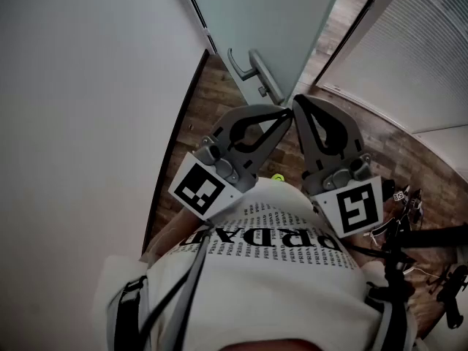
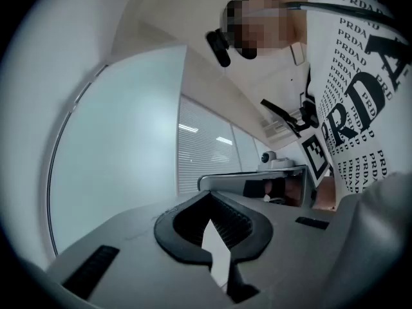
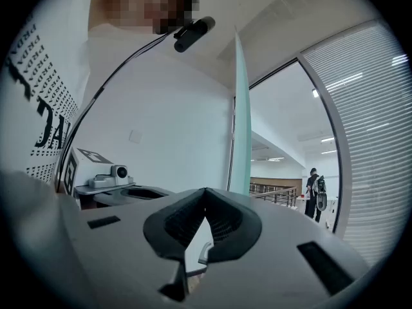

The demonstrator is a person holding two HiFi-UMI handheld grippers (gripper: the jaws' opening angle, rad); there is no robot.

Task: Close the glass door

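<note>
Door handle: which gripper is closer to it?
Right, though only slightly. The right gripper points its shut jaws just beside the lower end of the door handle. The left gripper, also shut, has its tip slightly lower and farther back.

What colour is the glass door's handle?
The handle is silver-grey metal, clearest in the head view.

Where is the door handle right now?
In the head view the door handle is at top centre, on the edge of the glass door, just above the tips of the left gripper and right gripper.
</note>
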